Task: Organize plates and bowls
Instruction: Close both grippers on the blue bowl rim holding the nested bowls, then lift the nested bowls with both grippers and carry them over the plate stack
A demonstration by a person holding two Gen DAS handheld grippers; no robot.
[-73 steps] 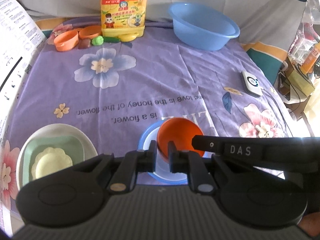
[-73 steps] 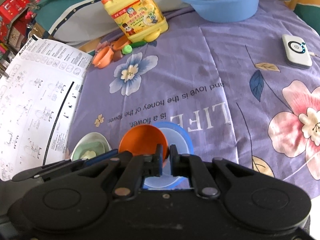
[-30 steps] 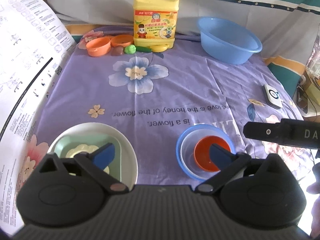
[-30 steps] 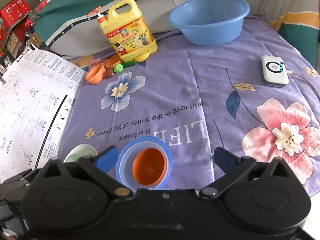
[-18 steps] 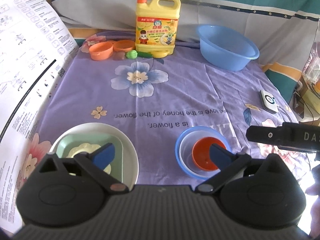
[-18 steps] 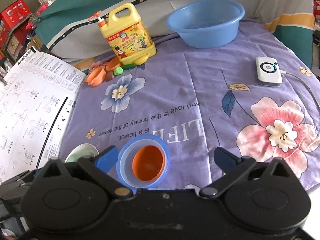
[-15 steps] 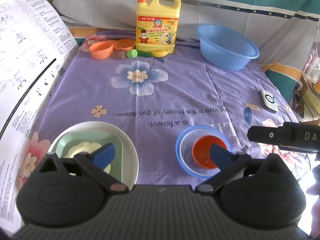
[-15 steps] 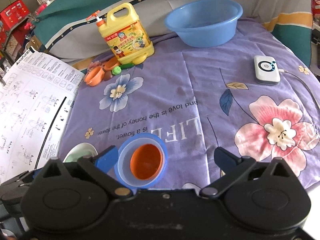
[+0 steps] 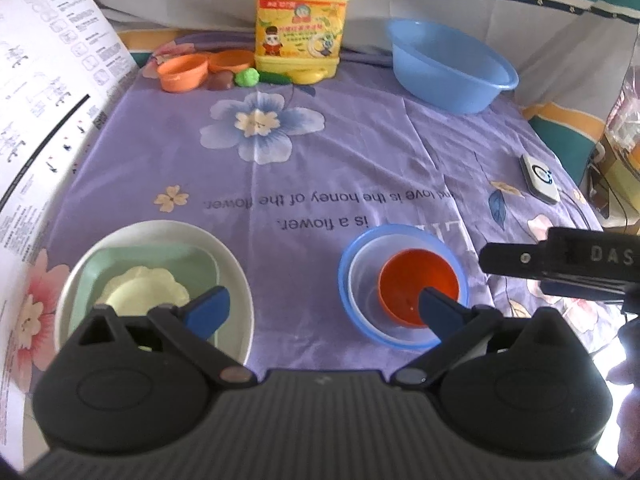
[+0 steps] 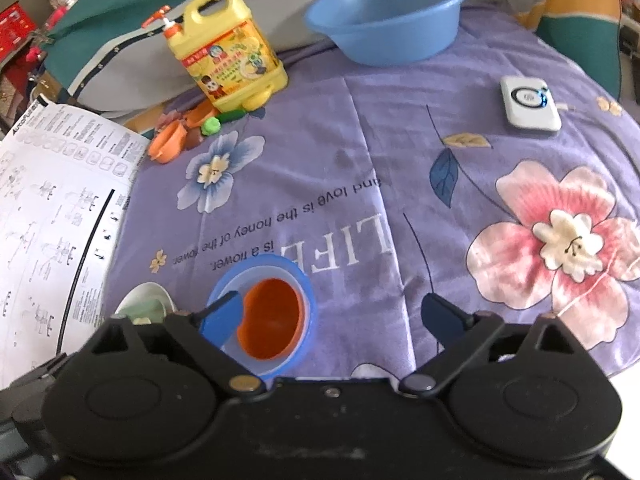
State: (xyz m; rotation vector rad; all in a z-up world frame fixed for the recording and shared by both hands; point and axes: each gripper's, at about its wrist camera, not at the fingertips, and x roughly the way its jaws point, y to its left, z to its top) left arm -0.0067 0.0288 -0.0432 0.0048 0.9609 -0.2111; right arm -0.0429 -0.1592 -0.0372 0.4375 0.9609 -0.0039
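An orange bowl (image 9: 418,286) sits inside a clear bowl (image 9: 364,280), which is nested in a blue bowl (image 9: 345,268) on the purple cloth. To the left a white plate (image 9: 236,280) holds a green square plate (image 9: 192,264) and a pale yellow flower-shaped plate (image 9: 140,288). My left gripper (image 9: 323,312) hovers open over the cloth between the two stacks. My right gripper (image 10: 332,318) is open with its jaws closing on nothing. Its left finger hangs over the orange bowl (image 10: 272,320) without touching it. Its black body (image 9: 560,264) shows in the left wrist view.
At the back stand a yellow detergent bottle (image 9: 302,20), a blue basin (image 9: 448,72), orange cups (image 9: 182,74) and a green toy (image 9: 247,77). A white device (image 10: 528,106) lies at the right. A printed sheet (image 10: 48,208) covers the left edge.
Both grippers, earlier shut on the tilted orange bowl's rim, let go and drew back, leaving it in the bowl stack. Both have since sunk a little, and the right jaws have narrowed slightly.
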